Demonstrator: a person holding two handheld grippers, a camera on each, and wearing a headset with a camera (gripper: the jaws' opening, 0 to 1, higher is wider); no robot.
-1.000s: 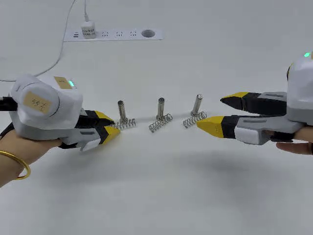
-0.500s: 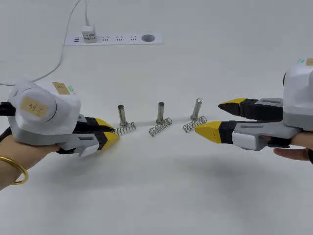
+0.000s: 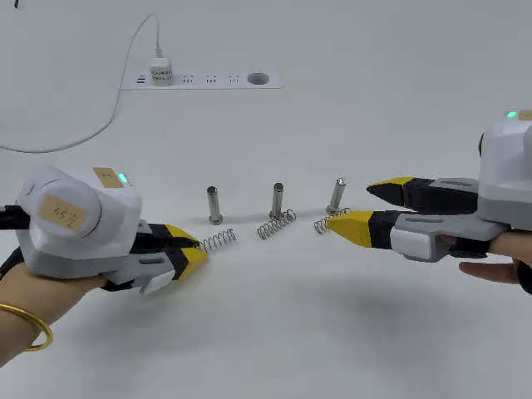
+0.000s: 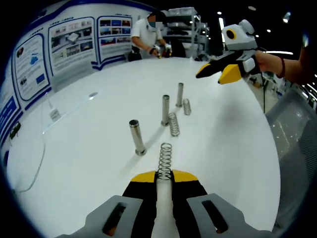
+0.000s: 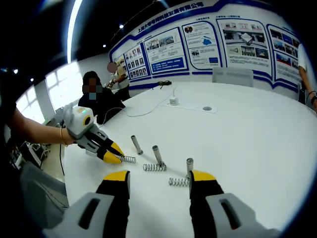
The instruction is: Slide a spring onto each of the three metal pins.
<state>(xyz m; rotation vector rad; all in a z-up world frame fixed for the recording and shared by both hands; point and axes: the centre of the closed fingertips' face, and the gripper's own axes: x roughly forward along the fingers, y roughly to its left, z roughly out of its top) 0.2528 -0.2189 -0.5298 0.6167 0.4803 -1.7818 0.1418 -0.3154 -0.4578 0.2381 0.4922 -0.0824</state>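
A spring (image 4: 165,156), judged light, soft and easily kinked, is pinched by its end in the clenched left gripper (image 4: 163,174); the right gripper (image 5: 159,178) is held released.

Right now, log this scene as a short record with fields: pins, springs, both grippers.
pins: left pin, middle pin, right pin, upright in a row, all bare
springs: left spring held; middle spring and right spring lying on the table
left gripper: fingers shut on left spring's end
right gripper: open, near right spring
progress: no spring on any pin
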